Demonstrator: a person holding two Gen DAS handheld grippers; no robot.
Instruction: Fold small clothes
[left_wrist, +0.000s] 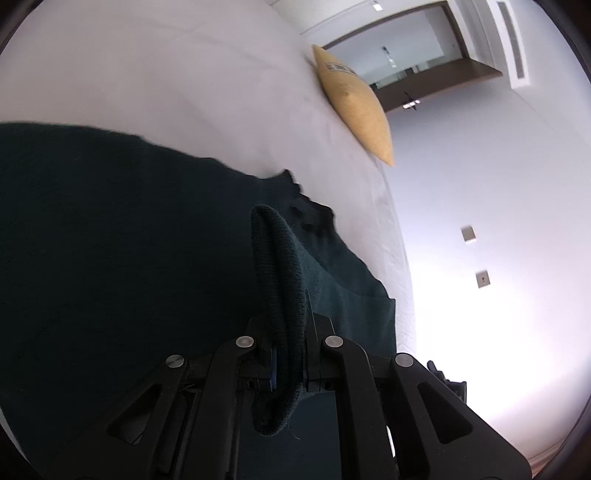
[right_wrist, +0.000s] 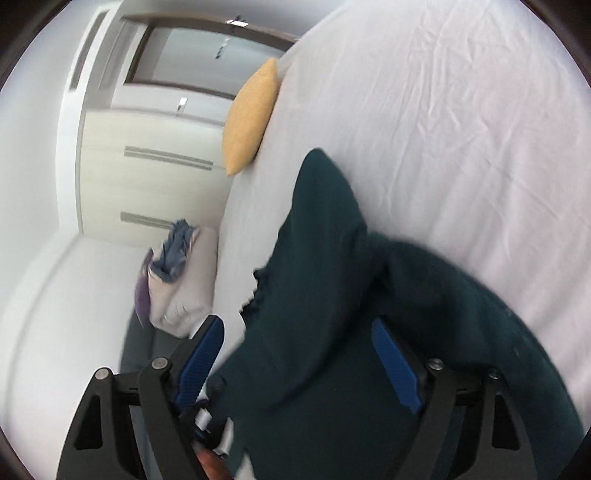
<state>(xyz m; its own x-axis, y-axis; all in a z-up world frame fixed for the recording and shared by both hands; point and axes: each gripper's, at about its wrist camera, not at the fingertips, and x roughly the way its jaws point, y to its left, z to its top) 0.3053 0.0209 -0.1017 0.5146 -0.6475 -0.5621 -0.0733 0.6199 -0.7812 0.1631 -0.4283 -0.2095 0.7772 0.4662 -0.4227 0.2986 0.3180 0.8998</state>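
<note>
Bed (right_wrist: 461, 129), white sheet, carries the dark green garment (right_wrist: 325, 258), which lies spread across it and runs away from both cameras toward the yellow cushion (right_wrist: 251, 118). Left tool (left_wrist: 288, 354): clenched on a ribbed edge of the garment. Right tool (right_wrist: 299, 354): released, pads wide, cloth lying between them but not pinched. Judgement: the right hand needs its own grip on the cloth beneath it for the fold.
</note>
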